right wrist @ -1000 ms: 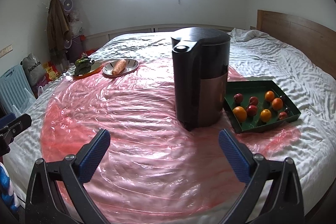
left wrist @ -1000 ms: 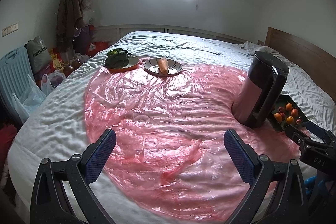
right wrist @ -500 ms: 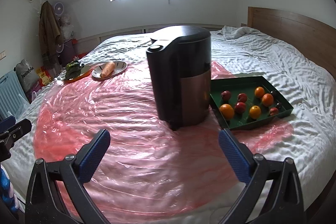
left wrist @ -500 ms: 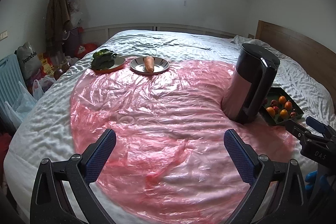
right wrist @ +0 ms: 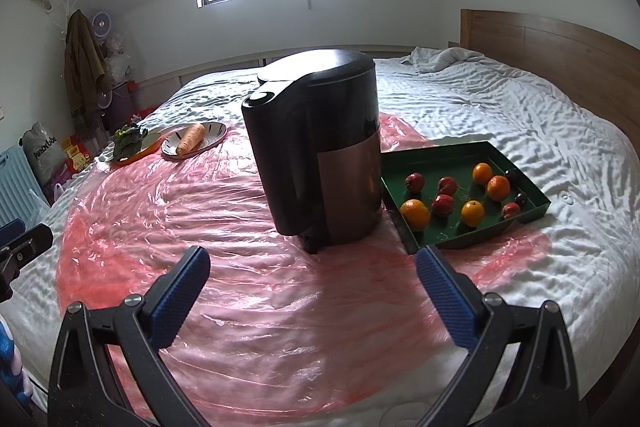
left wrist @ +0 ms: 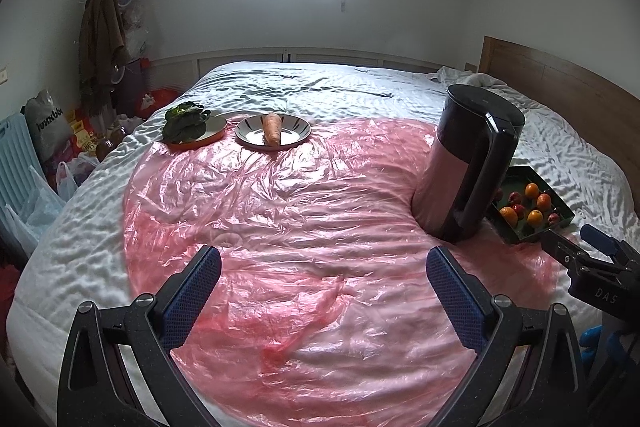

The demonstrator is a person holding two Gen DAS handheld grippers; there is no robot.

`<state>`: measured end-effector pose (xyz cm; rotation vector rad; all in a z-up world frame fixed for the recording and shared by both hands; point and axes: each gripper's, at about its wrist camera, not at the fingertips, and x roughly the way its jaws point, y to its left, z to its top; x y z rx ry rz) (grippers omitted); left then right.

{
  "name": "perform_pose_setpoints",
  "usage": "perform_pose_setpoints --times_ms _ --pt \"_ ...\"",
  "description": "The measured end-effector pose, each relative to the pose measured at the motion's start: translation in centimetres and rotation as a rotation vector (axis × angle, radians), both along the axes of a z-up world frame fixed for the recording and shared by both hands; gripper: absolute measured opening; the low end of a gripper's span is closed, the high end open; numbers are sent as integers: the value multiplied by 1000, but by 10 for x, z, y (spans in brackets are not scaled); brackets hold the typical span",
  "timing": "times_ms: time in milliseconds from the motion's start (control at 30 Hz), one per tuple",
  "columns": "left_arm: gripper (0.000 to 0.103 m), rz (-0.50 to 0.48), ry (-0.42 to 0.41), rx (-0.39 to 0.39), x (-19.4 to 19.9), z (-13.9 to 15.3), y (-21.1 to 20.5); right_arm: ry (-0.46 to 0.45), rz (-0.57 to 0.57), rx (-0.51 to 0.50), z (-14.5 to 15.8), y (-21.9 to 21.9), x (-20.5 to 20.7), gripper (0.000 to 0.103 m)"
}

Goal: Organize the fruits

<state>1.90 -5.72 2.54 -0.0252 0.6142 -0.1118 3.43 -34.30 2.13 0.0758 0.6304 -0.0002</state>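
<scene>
On the bed's pink sheet, the greens and carrot sit on plates at upper left, the kettle at centre, and the fruit in the tray at right. Left gripper and right gripper: jaws spread, empty, above the sheet.

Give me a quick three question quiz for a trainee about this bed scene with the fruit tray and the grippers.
1. True or false: the right gripper is shut on an orange.
2. What lies on the grey plate? A carrot, B apple, C spoon.
3. Fill in: the green tray of fruit sits beside the dark ____.

Key: 1 false, it is open and empty, like the left gripper. 2 A, the carrot. 3 kettle.
</scene>
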Motion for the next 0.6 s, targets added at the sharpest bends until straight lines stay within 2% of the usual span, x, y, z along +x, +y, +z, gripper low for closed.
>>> perform_pose_setpoints --times_ms 600 --pt "101 -11 -3 3 0 0 -5 9 -4 -9 -5 -2 2 103"
